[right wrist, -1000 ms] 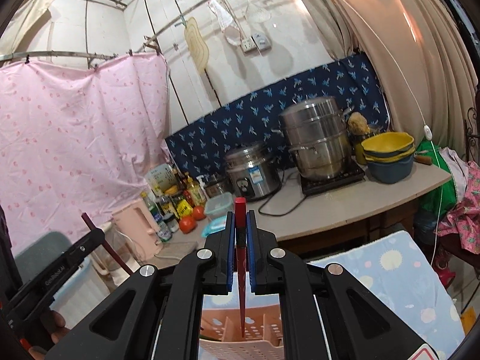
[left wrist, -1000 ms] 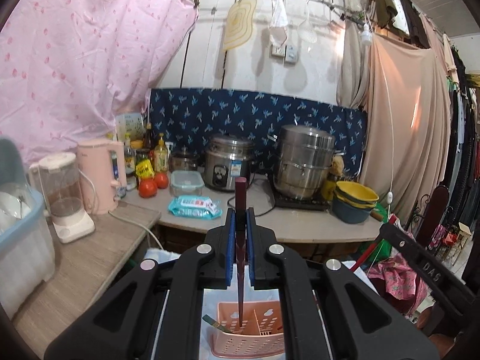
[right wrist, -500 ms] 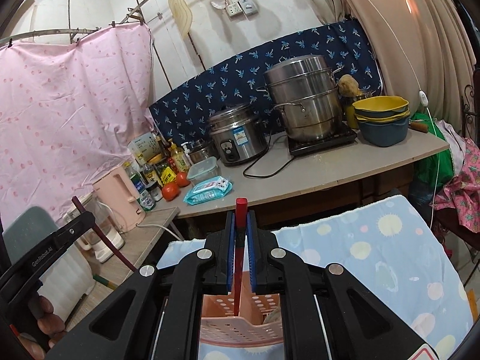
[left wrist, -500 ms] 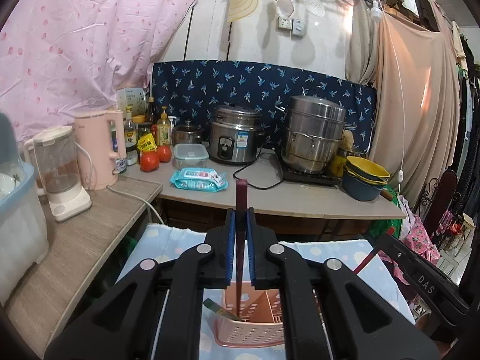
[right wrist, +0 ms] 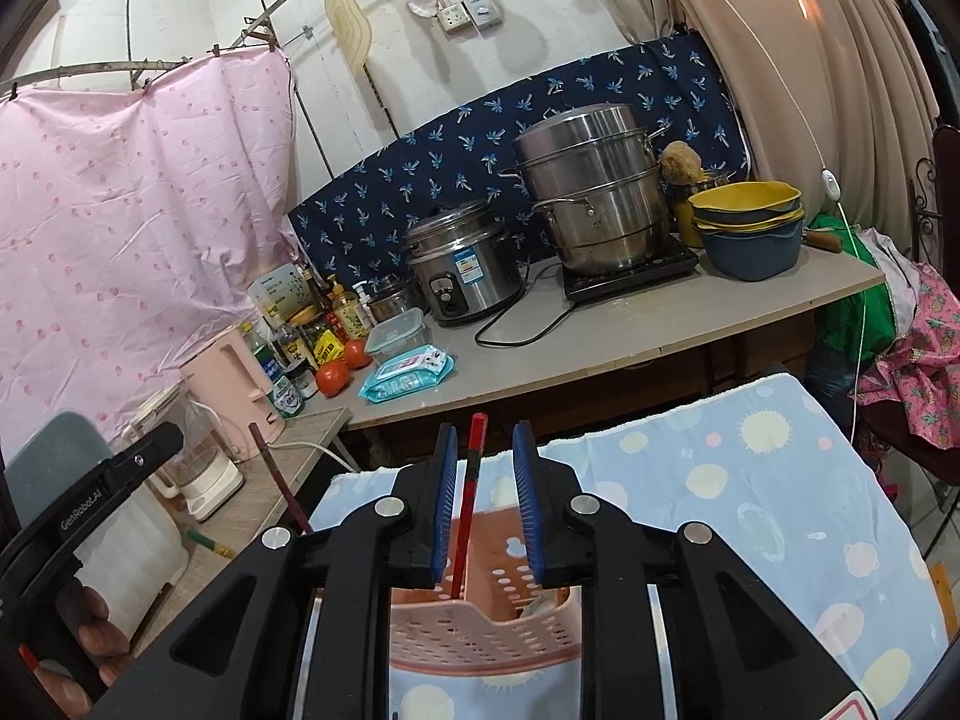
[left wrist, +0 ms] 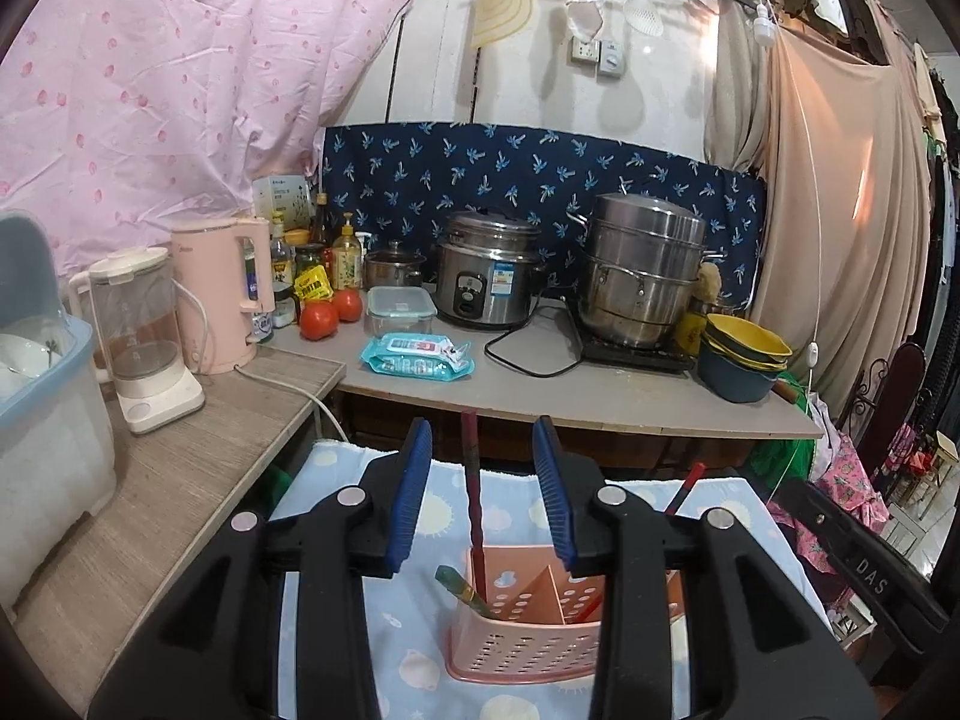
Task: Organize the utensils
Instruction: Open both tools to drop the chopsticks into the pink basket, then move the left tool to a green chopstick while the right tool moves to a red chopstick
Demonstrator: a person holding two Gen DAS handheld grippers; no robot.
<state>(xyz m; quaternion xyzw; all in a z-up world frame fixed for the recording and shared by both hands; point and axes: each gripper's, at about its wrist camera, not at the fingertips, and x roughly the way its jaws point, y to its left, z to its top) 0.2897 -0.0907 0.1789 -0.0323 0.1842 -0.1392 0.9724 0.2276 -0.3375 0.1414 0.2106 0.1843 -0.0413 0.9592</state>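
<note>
Both claws stand apart, jaws just opened; left gripper (left wrist: pixel 483 495) brackets the dark chopstick (left wrist: pixel 474 498) and right gripper (right wrist: pixel 483 501) the red chopstick (right wrist: pixel 468 510), each stick near-upright between the pads, tip down in the pink caddy (left wrist: pixel 516 642) on the cloth's near edge

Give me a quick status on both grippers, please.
Both jaws just opening, clear of chopsticks: left gripper, right gripper. Chopsticks standing in pink basket. Nothing blocking.

Each gripper (left wrist: pixel 483 495) (right wrist: pixel 483 504) is black plastic with ribbed blue pads (left wrist: pixel 410 498) and silver screws (left wrist: pixel 350 497). One arm reads "GenRobot.AI", the other "DAS".
</note>
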